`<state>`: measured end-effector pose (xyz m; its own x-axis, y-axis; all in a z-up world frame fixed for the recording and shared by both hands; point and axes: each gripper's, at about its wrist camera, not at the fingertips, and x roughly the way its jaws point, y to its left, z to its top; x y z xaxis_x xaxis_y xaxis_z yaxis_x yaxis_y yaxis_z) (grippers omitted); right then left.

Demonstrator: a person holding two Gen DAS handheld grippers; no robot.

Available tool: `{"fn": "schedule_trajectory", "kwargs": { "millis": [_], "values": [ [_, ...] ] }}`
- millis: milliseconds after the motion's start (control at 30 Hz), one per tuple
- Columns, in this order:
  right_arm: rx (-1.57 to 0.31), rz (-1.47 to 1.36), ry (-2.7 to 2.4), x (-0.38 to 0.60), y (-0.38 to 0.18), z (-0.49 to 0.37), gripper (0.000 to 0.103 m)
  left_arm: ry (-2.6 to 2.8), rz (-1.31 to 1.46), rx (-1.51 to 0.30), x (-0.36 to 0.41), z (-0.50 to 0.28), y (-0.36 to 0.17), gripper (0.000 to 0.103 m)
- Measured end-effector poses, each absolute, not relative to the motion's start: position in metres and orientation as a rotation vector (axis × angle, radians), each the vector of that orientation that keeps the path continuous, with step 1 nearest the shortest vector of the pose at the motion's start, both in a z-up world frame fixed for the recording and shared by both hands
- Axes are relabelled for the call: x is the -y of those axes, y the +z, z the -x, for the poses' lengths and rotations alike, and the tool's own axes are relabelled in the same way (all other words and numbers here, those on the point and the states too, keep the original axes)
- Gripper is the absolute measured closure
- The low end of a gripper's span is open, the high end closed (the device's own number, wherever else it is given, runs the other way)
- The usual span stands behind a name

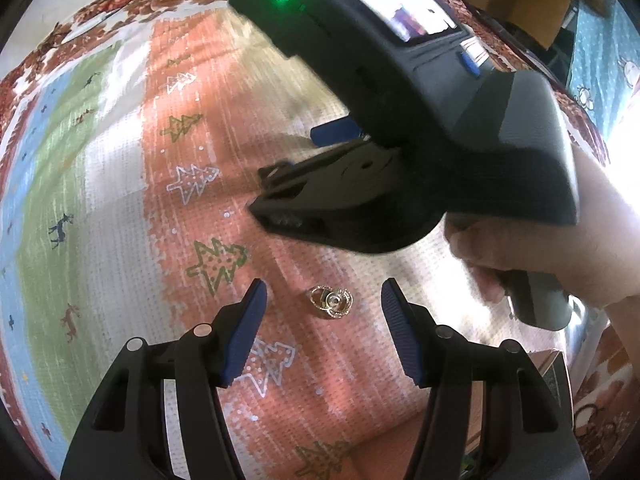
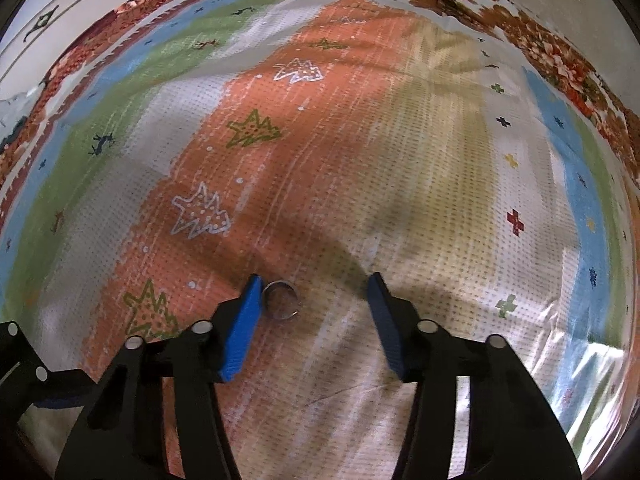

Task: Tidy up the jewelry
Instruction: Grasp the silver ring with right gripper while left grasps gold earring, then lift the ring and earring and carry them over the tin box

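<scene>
A gold ring with a flower-shaped top (image 1: 331,302) lies on the patterned cloth (image 1: 120,184). My left gripper (image 1: 324,300) is open with the ring between its blue fingertips, not touching it. My right gripper (image 2: 314,294) is open over a plain silver ring (image 2: 281,301), which lies on the cloth (image 2: 360,152) right beside the left blue pad (image 2: 244,320). The right gripper's body (image 1: 400,120) also fills the upper right of the left wrist view, held by a hand (image 1: 540,248).
The cloth has orange, white, green and blue stripes with tree and deer prints. A floral red border (image 2: 560,64) runs around it. A brown box edge (image 1: 548,364) shows at the lower right of the left wrist view.
</scene>
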<state>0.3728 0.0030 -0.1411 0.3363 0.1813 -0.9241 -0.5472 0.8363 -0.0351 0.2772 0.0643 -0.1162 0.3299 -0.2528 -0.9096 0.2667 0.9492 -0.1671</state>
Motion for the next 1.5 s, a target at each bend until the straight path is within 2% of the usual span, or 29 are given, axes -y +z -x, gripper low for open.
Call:
{"fn": "schedule_trajectory", "kwargs": {
  "millis": [67,233,300,867,1300,1400,1500],
  "values": [
    [-1.143,0.358,0.484,0.0,-0.141,-0.375,0.066,-0.337,-0.022,-1.195,-0.064,-0.277,-0.119,0.044],
    [-1.15,0.35,0.48,0.003,-0.141,-0.377,0.075,-0.326,-0.038,-1.198,-0.061,-0.28,-0.123,0.044],
    [-1.153,0.34,0.478,0.005,-0.14,-0.378,0.083,-0.31,-0.03,-1.199,-0.058,-0.284,-0.125,0.044],
    [-1.159,0.224,0.449,0.032,-0.137,-0.388,0.083,-0.297,-0.128,-1.222,-0.039,-0.289,-0.142,0.045],
    [-1.162,0.224,0.436,0.049,-0.137,-0.386,0.083,-0.306,-0.139,-1.278,-0.042,-0.291,-0.143,0.07],
    [-1.164,0.222,0.435,0.052,-0.137,-0.383,0.083,-0.307,-0.151,-1.284,-0.041,-0.29,-0.143,0.081],
    [-1.163,0.221,0.429,0.057,-0.135,-0.381,0.083,-0.309,-0.152,-1.284,-0.042,-0.288,-0.142,0.082]
  ]
}}
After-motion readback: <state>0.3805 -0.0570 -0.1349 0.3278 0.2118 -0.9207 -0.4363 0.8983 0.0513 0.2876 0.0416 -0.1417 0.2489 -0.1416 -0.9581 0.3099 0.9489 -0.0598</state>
